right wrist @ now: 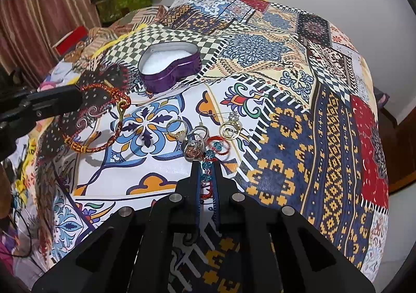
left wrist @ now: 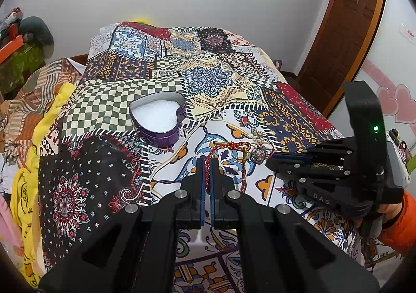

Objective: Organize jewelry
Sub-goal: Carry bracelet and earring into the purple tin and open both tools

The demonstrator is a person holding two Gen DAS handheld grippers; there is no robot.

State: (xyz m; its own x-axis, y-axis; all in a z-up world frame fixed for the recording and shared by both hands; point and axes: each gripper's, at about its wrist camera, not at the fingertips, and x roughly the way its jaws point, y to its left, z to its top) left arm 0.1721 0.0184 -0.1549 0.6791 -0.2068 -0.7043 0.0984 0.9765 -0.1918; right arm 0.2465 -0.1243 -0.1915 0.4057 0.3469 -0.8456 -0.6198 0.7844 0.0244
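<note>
A purple heart-shaped tin with white padding stands open on the patchwork bedspread; it also shows in the right wrist view. My left gripper is shut on a red braided cord bracelet, which hangs lifted from it in the right wrist view. My right gripper is shut on a red wire earring with teal beads. Gold and silver rings and a gold spiral earring lie just ahead of it. My right gripper reaches in from the right in the left wrist view.
The bedspread covers a bed with a raised pillow mound at the far end. Yellow fabric and clutter lie along the left side. A brown door stands to the right.
</note>
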